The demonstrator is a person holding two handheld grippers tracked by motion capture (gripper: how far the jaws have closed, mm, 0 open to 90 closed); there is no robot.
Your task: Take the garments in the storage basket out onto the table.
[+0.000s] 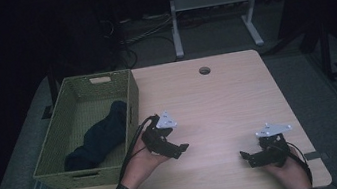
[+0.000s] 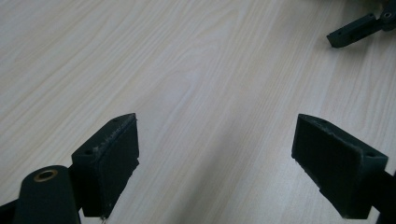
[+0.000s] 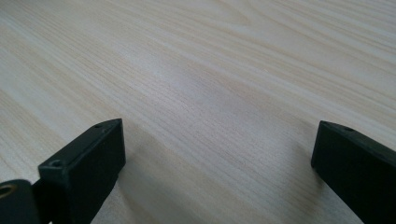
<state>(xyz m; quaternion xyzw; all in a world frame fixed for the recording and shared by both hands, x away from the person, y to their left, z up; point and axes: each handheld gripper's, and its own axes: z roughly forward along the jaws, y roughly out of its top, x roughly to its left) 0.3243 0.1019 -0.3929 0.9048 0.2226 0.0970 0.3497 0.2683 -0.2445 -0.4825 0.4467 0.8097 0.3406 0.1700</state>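
One dark cloth (image 1: pixel 99 137) lies in one green basket (image 1: pixel 52 142), two grippers apart.

Dim room, white-framed desk (image 1: pixel 213 2) (cables (image 1: pixel 145 35) below)

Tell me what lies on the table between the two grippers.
Nothing: the high view shows bare table between the left gripper and the right gripper.

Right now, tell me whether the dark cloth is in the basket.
In. The dark cloth lies on the floor of the green woven basket.
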